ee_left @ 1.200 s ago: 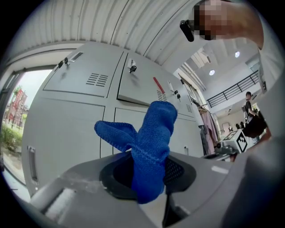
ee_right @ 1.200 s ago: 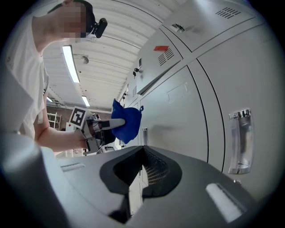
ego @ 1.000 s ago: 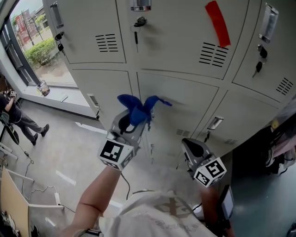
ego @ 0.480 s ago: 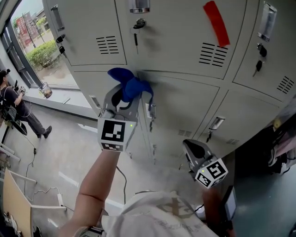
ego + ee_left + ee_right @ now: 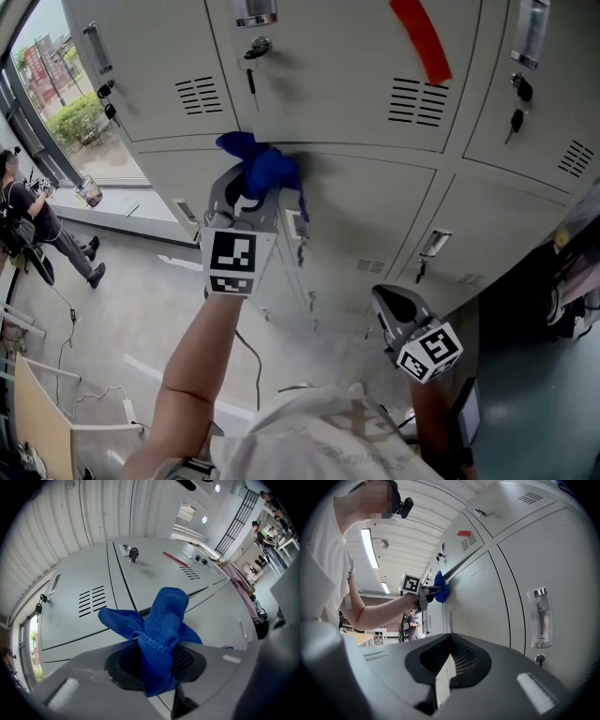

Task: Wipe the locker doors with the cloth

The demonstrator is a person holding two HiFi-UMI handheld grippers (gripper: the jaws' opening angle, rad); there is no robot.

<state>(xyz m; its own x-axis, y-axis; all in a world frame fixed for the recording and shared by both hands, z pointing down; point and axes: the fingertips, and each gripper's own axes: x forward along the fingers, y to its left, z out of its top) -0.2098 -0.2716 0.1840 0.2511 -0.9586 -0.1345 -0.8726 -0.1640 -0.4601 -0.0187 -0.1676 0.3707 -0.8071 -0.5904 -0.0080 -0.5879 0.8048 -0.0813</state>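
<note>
Facing a bank of pale grey locker doors point(image 5: 375, 216), the person reaches out with the left arm and holds the right one low. The left gripper point(image 5: 249, 192) is up at the lockers, its jaws pinching a bunched blue cloth point(image 5: 259, 169) by its middle, so that folds stick out past the tips. Seen from the side, the cloth point(image 5: 439, 591) looks pressed onto the metal right at the seam where an upper door meets the lower door beneath it. The right gripper point(image 5: 392, 305) hangs near the person's waist, well apart from the work, jaws pressed together with nothing between them.

By my reckoning the wiping is under way, but only a small patch near that seam is being covered, and most of the bank is left to do.

What worries me is the grip. Only a narrow waist of fabric sits between the jaws, and dragging it across painted steel could tug it free. Pressing harder to make up for that could bring the hard jaw tips onto the paint, since the padding ahead of them looks thin.

Smaller hazards sit close. A key point(image 5: 250, 80) dangles from the upper door just above the cloth, and a handle point(image 5: 292, 225) stands just below and to the right. A loose fold could snag on either, yanking the key or pulling the cloth out.
</note>
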